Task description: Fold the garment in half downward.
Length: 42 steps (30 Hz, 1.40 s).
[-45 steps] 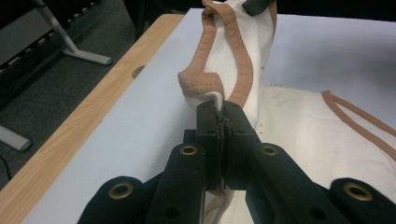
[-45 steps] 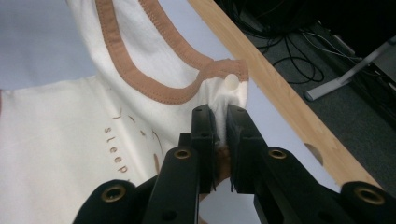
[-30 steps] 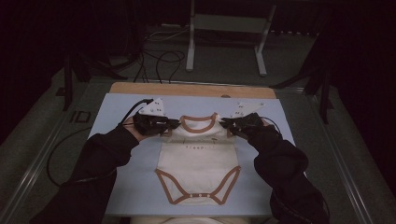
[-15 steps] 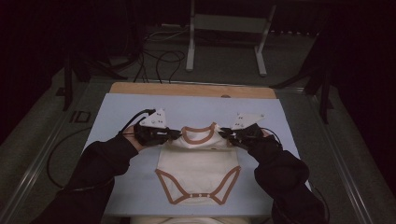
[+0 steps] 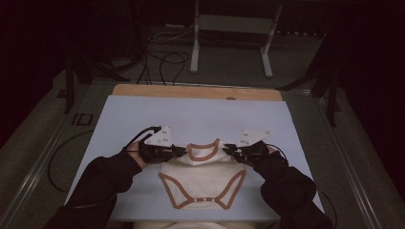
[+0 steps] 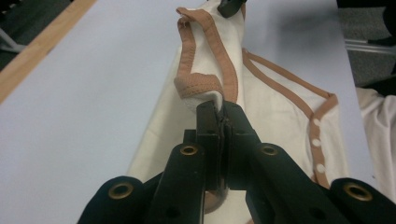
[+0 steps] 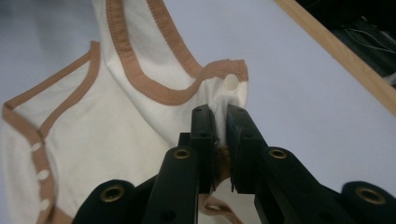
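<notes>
Pinching one shoulder strap each, the left tool [image 5: 177, 151] and right tool [image 5: 229, 150] hold up the neck end of a cream baby bodysuit [image 5: 203, 183] with tan trim, low in the centre of the high view's frame. Both pairs of jaws are pressed together on fabric. Its lower part, with white snaps [image 6: 316, 142], lies flat on the pale blue desk [image 5: 200, 117].
</notes>
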### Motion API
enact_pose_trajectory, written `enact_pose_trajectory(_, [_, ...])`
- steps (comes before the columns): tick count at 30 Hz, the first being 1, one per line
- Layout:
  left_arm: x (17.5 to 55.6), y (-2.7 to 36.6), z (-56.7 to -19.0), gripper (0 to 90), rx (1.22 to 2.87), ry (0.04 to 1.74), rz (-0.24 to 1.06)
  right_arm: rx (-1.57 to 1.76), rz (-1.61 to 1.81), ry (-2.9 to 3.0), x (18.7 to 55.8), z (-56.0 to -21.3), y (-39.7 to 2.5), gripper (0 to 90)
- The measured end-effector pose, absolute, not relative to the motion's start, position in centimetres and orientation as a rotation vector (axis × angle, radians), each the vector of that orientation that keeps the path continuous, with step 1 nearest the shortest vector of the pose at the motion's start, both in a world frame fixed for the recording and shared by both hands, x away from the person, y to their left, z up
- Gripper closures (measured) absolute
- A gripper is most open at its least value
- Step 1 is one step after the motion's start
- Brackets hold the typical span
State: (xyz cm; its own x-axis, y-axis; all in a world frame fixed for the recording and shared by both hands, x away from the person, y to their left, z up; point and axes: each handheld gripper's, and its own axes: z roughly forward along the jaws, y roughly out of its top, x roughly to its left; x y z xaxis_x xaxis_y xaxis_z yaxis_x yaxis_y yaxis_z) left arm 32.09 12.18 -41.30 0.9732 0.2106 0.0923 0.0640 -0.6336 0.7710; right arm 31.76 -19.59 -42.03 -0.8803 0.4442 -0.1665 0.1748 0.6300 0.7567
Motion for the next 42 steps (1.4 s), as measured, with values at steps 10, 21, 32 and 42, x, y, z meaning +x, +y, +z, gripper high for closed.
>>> enact_pose_trajectory(10, [30.2,12.1,-42.7,87.7,2.274,0.168,0.202,0.461,1.118,2.555,29.9,-43.0,-19.2,82.5])
enact_pose_trajectory(21, [28.3,11.7,-45.3,87.7,2.288,0.165,0.140,0.487,1.119,2.612,28.6,-45.2,-19.4,82.2])
enact_pose_trajectory(32, [26.7,11.9,-48.0,87.4,2.309,0.178,0.045,0.490,1.113,2.685,26.6,-46.9,-19.6,81.2])
enact_pose_trajectory(42, [26.0,12.2,-48.8,60.9,2.301,0.220,-0.015,0.521,1.140,2.735,25.8,-47.8,-19.7,51.0])
